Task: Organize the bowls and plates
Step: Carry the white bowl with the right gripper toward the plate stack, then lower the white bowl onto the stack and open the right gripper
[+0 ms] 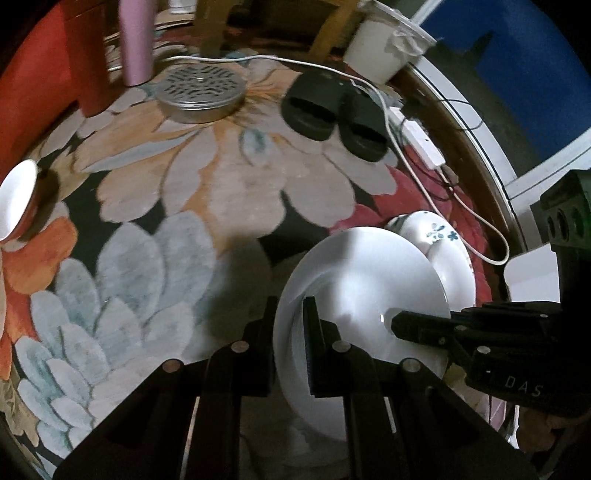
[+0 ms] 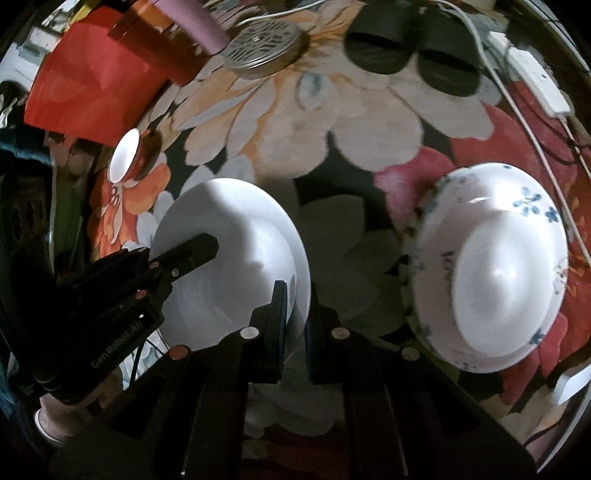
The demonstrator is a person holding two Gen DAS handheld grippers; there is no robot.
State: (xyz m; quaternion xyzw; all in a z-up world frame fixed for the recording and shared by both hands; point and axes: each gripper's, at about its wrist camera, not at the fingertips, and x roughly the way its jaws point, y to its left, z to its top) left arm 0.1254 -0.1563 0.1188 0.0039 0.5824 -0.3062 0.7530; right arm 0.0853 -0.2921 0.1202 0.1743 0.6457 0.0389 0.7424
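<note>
Plate (image 1: 354,280), white, was clamped at its rim by the left hand-held gripper (image 1: 290,332), above the floral carpet (image 1: 184,184). Right wrist view: right hand-held gripper (image 2: 295,321) pinched the opposite rim; upturned bowls (image 2: 491,273) lay beside. Judged mid-carry; next, a level set-down.

Under me spreads a floral carpet (image 1: 207,192) — huge petals in beige, pale blue, orange and red on black. Far off stand a pink cylinder (image 1: 136,40) and a round perforated metal tin (image 1: 201,92), with black slippers (image 1: 332,114) to their right. A white cable (image 1: 402,147) runs past them to a white power strip (image 1: 421,140) by the carpet's right edge. Something red (image 1: 40,81) rises at far left; wooden chair legs (image 1: 212,27) and a white bucket (image 1: 380,44) sit farthest back. The light is dim — hard shadows fall near me.
</note>
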